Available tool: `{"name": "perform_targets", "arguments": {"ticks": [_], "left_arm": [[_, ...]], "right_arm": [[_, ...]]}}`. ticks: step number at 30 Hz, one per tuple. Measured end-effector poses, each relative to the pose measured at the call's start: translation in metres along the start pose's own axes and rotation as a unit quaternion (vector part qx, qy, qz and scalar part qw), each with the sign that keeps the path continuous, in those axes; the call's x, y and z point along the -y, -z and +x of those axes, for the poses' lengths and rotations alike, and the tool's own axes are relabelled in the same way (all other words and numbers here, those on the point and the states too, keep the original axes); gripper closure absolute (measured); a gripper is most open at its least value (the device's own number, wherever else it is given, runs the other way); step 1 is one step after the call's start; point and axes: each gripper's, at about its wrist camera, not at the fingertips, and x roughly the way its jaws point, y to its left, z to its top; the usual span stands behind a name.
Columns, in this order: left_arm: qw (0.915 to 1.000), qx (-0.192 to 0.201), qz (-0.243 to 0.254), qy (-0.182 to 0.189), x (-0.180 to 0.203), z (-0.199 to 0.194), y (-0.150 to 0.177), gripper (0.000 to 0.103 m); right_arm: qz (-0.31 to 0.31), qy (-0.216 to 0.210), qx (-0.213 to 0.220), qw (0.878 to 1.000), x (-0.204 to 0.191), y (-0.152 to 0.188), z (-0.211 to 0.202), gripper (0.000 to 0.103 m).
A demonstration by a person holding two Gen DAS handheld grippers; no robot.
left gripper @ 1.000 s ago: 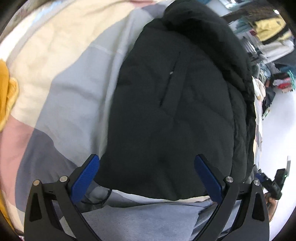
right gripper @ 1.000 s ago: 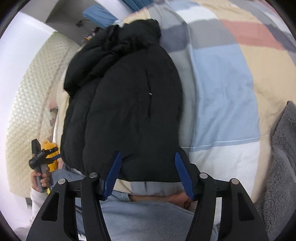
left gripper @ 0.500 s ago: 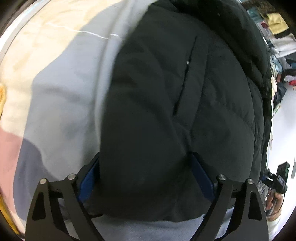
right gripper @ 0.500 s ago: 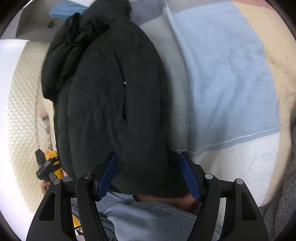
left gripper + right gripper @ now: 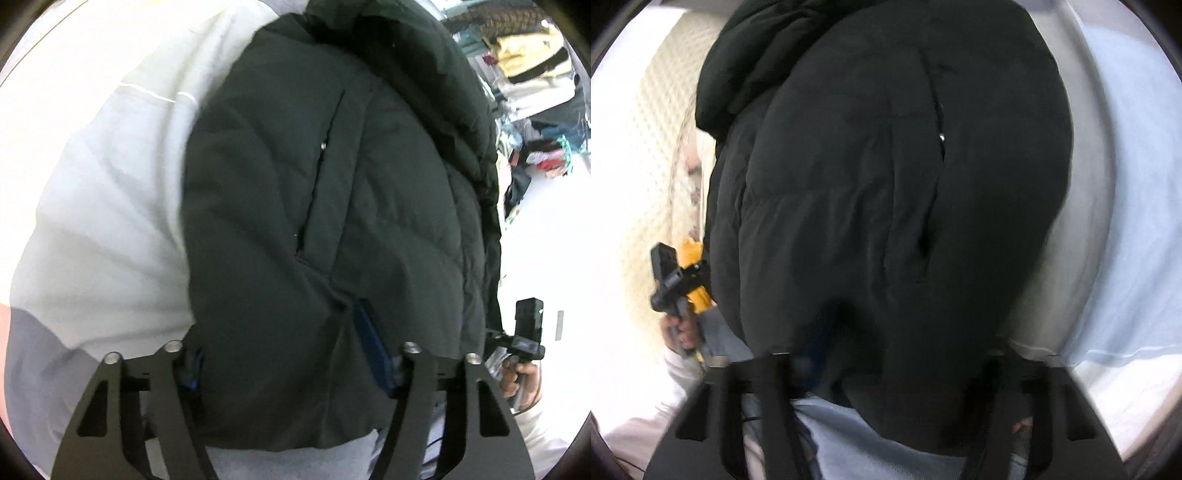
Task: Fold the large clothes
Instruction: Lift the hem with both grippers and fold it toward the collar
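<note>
A black padded jacket (image 5: 332, 206) lies folded lengthwise on a bed with a pale checked cover (image 5: 103, 206). Its hem bulges between the fingers of my left gripper (image 5: 288, 354), whose jaws stand wide apart around the cloth; a blue pad (image 5: 371, 350) shows on the right finger. In the right wrist view the jacket (image 5: 886, 184) fills the frame and its hem covers the fingers of my right gripper (image 5: 897, 369), which stand wide apart around it. Each gripper shows in the other's view: the right one (image 5: 524, 343) and the left one (image 5: 674, 280).
A cream quilted headboard (image 5: 639, 166) stands at the left of the right wrist view. Piled clothes (image 5: 532, 66) lie beyond the bed at the upper right of the left wrist view. The person's light blue trousers (image 5: 857, 446) are under the hem.
Both grippers have moved forward over the jacket's hem. The hem now lies between the fingers of each and hides most of the blue pads.
</note>
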Motion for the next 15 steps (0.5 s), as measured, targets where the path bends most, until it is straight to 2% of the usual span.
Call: {"name": "perform_targets", "arguments": {"ticks": [1,2,4,5,6,7,10,15], "left_arm": [[1.0000,0.003,0.002,-0.002,-0.001,-0.004,0.000,0.046],[0.9999,0.006,0.006,-0.007,0.003,-0.005,0.003,0.049],[0.9994,0.005,0.020,-0.027,0.004,-0.010,0.011,0.064],[0.9991,0.005,0.024,-0.034,0.006,-0.010,0.011,0.068],[0.9989,0.004,0.029,-0.035,0.008,-0.012,0.014,0.082],[0.9994,0.004,0.030,-0.019,0.010,-0.015,0.014,0.091],[0.9990,0.031,0.028,0.016,0.025,-0.040,0.017,0.098],[0.9929,0.073,0.060,0.073,0.063,-0.095,0.013,0.100]], "right_arm": [[-0.007,0.004,0.009,1.000,-0.003,0.002,-0.004,0.089],[-0.012,0.003,0.016,1.000,-0.004,0.004,-0.007,0.091],[-0.041,0.004,0.039,0.998,-0.015,0.012,-0.021,0.095],[-0.048,0.006,0.046,0.998,-0.022,0.008,-0.022,0.095],[-0.055,0.005,0.059,0.997,-0.027,0.012,-0.031,0.096],[-0.060,-0.001,0.070,0.996,-0.031,0.012,-0.038,0.097],[-0.085,-0.013,0.113,0.990,-0.045,0.012,-0.065,0.098],[-0.121,-0.024,0.187,0.975,-0.075,0.007,-0.113,0.099]]}}
